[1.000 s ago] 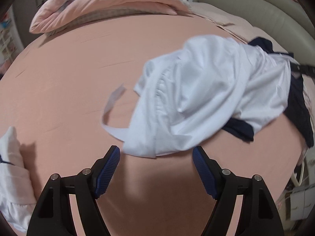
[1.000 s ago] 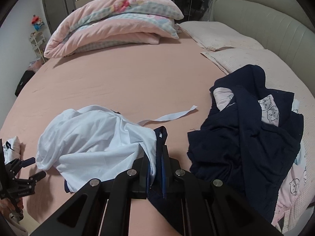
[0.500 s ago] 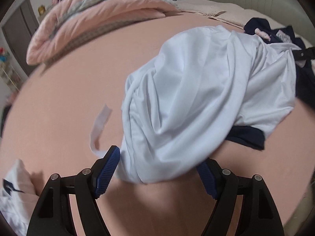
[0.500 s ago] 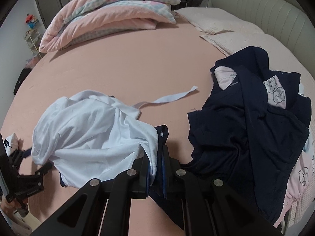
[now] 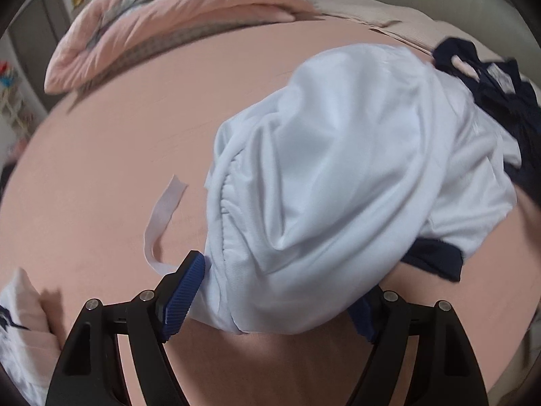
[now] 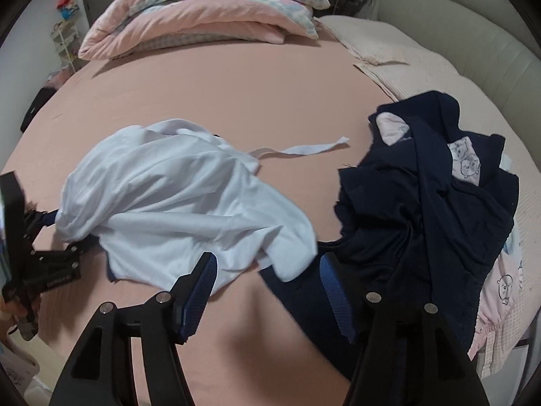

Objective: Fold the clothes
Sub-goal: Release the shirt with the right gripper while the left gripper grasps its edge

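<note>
**Currently: white garment between both grippers on the bed**

We hold the left gripper (image 5: 280, 296) with its jaws standing wide. A bunched end of the white garment (image 5: 324, 182) lies between them; the left pad (image 5: 184, 296) touches the cloth, while the right pad is largely covered by fabric, so we cannot confirm a clamp on that side.

We hold the right gripper (image 6: 267, 291) with its jaws opening. The near hem of the white garment (image 6: 189, 209) drapes between the pads without being pressed by them.

The garment lies crumpled on the pink bedsheet (image 6: 219, 101), with a white strap (image 6: 304, 149) trailing from it across the sheet. A dark navy trim shows under its lower edge.

A heap of navy clothes (image 6: 422, 209) sits just beside the garment, toward the grey padded headboard (image 6: 473, 34). A folded pink quilt (image 6: 203, 17) rests at the far side of the bed.
</note>
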The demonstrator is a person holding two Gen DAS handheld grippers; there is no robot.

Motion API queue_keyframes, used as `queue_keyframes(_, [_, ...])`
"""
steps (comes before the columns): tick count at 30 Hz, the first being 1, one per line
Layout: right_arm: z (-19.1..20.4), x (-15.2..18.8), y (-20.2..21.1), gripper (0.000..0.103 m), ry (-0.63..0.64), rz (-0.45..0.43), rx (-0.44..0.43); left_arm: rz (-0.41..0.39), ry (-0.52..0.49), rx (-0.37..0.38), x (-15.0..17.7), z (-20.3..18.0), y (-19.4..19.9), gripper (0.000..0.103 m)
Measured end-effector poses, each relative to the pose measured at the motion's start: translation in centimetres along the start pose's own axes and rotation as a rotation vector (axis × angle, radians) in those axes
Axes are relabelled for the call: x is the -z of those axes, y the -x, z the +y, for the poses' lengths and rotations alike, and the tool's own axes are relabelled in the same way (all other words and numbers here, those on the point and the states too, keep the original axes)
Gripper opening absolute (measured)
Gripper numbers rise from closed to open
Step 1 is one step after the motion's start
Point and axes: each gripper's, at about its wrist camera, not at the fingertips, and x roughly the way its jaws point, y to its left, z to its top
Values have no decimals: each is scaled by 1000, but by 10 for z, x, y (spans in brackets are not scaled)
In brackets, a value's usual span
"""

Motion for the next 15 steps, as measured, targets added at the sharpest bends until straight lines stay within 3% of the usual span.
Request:
queue_keyframes(7, [40, 5, 6, 63, 71, 0, -75, -39, -45, 5, 5, -6, 10, 74])
queue_keyframes(11, [75, 11, 0, 63, 129, -5, -81, -63, -71, 31, 14, -13, 19, 47])
queue_keyframes(15, [105, 16, -14, 63, 162, 25, -100, -76, -104, 40, 20, -31, 27, 35])
